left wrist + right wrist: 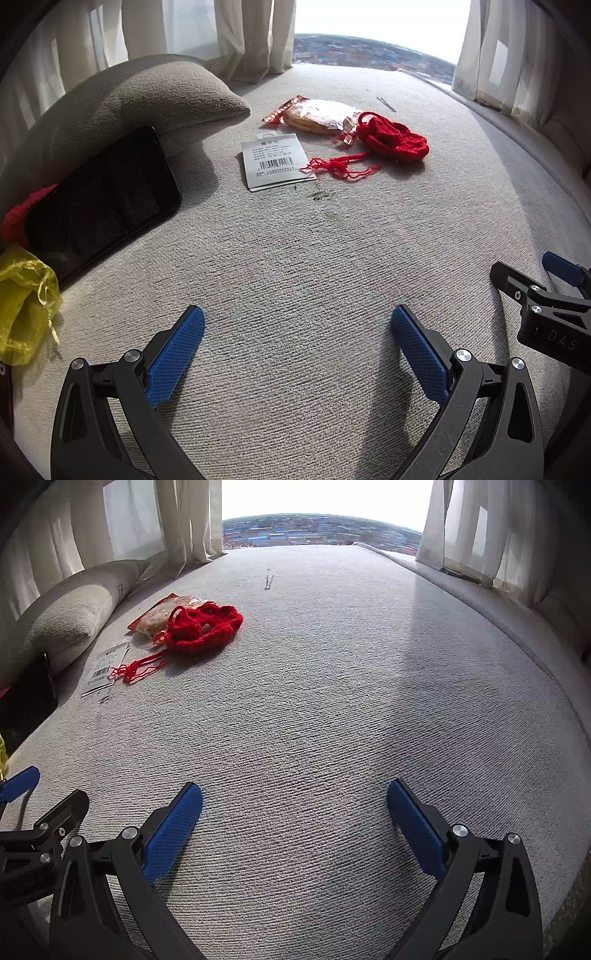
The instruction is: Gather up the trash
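A snack wrapper (314, 116) (168, 616) with red ends lies on the grey cushioned surface (295, 258) well ahead. A white barcode label (275, 162) (105, 668) lies just in front of it. A yellow plastic bag (24, 299) sits crumpled at the left edge of the left wrist view. My left gripper (297, 332) is open over bare fabric with nothing between its fingers. My right gripper (293, 808) is open too, empty, and far from the trash. In the left wrist view it (546, 284) shows beside the left one.
Red knitted yarn (391, 142) (203, 627) with loose strands overlaps the wrapper's right end. A black phone (103, 199) leans on a grey pillow (140, 99) at the left. A thin hairpin (269, 581) lies farther back. Curtains and a window stand behind.
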